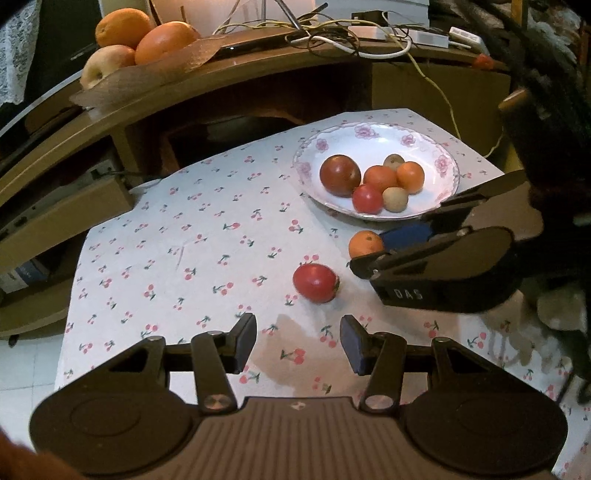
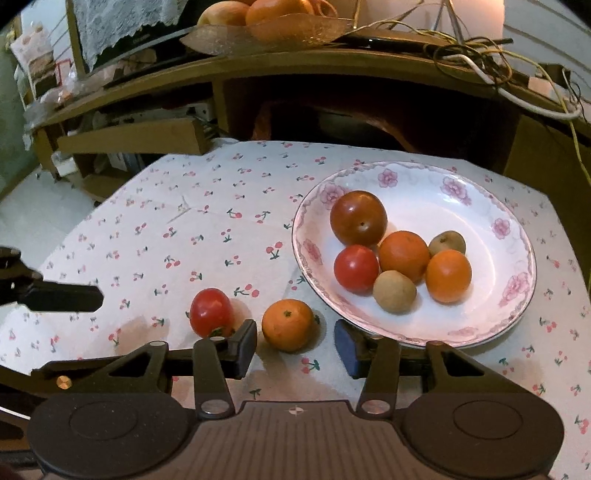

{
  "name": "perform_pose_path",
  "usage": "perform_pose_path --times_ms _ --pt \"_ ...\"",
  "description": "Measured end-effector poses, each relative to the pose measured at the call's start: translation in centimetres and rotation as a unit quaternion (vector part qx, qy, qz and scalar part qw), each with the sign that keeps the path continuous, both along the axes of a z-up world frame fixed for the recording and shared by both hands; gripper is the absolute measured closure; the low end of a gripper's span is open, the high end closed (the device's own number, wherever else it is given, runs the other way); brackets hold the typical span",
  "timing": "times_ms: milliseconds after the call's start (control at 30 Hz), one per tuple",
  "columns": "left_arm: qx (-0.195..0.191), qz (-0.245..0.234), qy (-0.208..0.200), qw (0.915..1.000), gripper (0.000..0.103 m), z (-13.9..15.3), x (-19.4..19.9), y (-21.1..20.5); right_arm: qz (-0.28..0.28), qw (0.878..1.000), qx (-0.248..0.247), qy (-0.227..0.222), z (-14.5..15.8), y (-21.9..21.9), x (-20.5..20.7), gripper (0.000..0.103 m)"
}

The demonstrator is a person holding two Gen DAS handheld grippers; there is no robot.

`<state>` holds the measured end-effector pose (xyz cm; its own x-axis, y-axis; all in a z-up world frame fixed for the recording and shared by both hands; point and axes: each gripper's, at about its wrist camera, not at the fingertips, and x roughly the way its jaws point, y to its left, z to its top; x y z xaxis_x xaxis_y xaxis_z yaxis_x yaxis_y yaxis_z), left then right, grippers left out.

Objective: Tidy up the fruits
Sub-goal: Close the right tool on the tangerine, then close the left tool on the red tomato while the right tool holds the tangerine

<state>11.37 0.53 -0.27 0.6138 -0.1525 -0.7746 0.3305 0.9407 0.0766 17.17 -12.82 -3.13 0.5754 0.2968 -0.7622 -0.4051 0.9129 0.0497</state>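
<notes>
A small orange [image 2: 288, 325] lies on the cherry-print cloth [image 2: 207, 236], between the fingers of my right gripper [image 2: 295, 345]. There is a gap at each pad, so that gripper is open. Left of it lies a red tomato [image 2: 211, 312]. In the left wrist view the tomato [image 1: 316, 283] sits just ahead of my left gripper [image 1: 298, 343], which is open and holds nothing. The right gripper [image 1: 380, 251] reaches in from the right around the orange [image 1: 365, 243]. The flowered plate [image 2: 424, 188] [image 1: 373, 138] holds several fruits: tomatoes, oranges and small brown ones.
Behind the table runs a curved wooden shelf [image 1: 229, 70] with a glass dish of large oranges and an apple [image 1: 147, 37] and tangled cables [image 1: 343, 33]. A cardboard box [image 2: 140, 136] sits at the back left. The cloth's left edge drops to the floor.
</notes>
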Motion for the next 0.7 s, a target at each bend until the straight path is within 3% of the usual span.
perform_pose_path --times_ms 33,400,567,700 --pt "-0.001 -0.001 -0.001 1.0000 0.048 -0.1 0.2 -0.1 0.002 1.000 -0.007 -0.002 0.0 0.1 -0.1 0.073" --pt "-0.044 0.023 0.012 0.9987 0.048 -1.7 3.3 -1.4 -0.006 1.000 0.007 0.012 1.5 -2.4 -1.2 0.074" --pt "-0.046 0.033 0.017 0.9982 0.048 -2.6 4.2 -1.9 -0.016 1.000 0.017 0.016 2.0 -4.0 -1.5 0.074" --pt "-0.052 0.039 0.022 0.9977 0.056 -3.1 4.5 -2.2 -0.020 0.999 0.015 0.021 2.0 -4.8 -1.7 0.074"
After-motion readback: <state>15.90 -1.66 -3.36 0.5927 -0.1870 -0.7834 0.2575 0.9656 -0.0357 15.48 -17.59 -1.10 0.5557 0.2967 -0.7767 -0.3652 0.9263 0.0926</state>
